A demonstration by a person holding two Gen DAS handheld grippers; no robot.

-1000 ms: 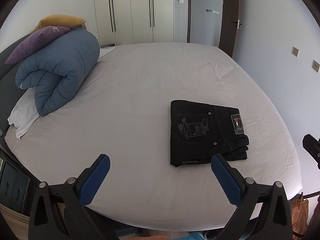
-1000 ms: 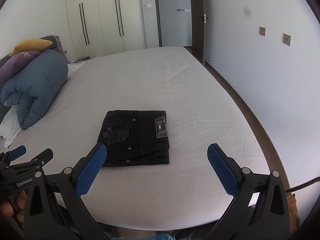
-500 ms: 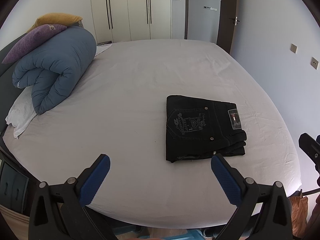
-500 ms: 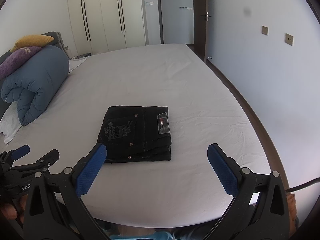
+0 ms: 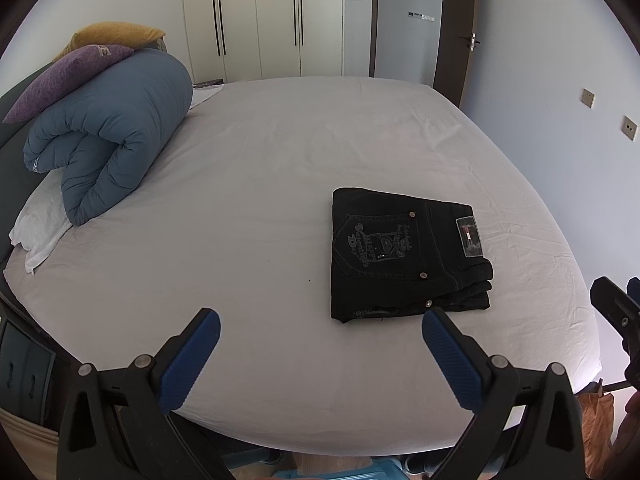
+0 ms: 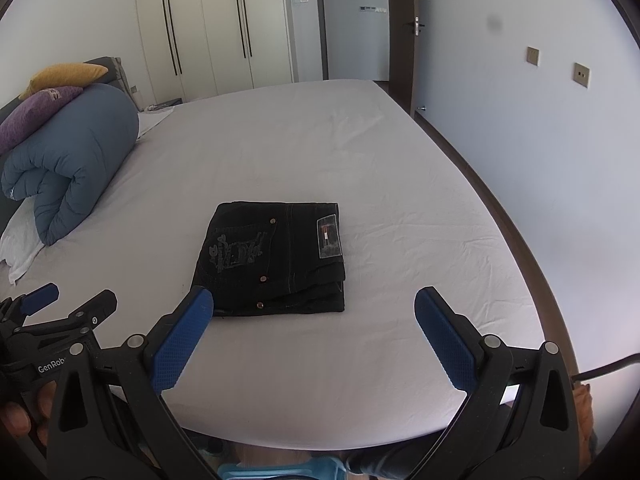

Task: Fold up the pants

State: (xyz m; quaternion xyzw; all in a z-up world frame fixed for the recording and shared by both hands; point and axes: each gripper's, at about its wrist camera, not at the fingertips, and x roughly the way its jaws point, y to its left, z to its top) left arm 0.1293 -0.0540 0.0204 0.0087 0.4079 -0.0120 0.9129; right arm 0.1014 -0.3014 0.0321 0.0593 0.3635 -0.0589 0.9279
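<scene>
Black pants [image 5: 404,252] lie folded into a compact rectangle on the white bed [image 5: 260,184], pocket embroidery and a waist label facing up. In the right wrist view the same pants [image 6: 276,256] rest near the bed's front edge. My left gripper [image 5: 320,340] is open, held above the front edge, with the pants just beyond its right finger. My right gripper [image 6: 314,316] is open too, pulled back from the pants, nothing between its blue pads. The left gripper [image 6: 68,300] also shows at the left of the right wrist view.
A rolled blue duvet [image 5: 108,140] with purple and yellow pillows [image 5: 76,68] lies at the bed's left. White wardrobes [image 5: 260,20] and a doorway stand behind. A wall [image 6: 540,140] runs close along the bed's right side. A person's hand [image 6: 20,416] holds the left gripper.
Both grippers have drawn back and risen slightly from the bed; the folded pants have stayed in place. Both stay open.
</scene>
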